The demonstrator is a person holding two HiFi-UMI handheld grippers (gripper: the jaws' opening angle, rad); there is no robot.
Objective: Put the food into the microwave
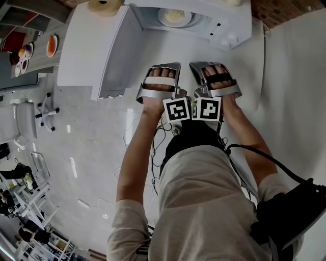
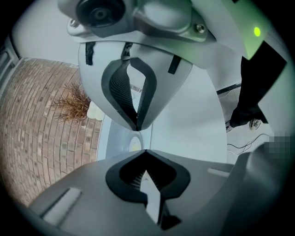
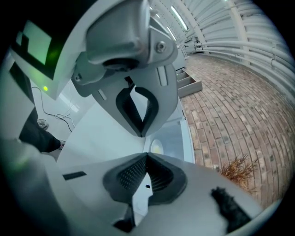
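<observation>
White surface (image 1: 298, 81) spreads beneath me. Nearest, my left gripper (image 1: 164, 67) and right gripper (image 1: 211, 65) sit side by side, each with fingers closed together on nothing. Beyond, the white box-shaped microwave oven (image 1: 226, 28) stands open, with pale yellow food (image 1: 174, 16) on a round white plate (image 1: 164, 20) inside.

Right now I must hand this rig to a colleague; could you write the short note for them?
Left hand-held gripper: shut, empty.
Right hand-held gripper: shut, empty.
Both held side by side in front of the microwave, clear of it.
Plate of food: inside the microwave.
Door: open, swung to the left.
Done: food is in.
Remaining: probably only closing the door.
</observation>
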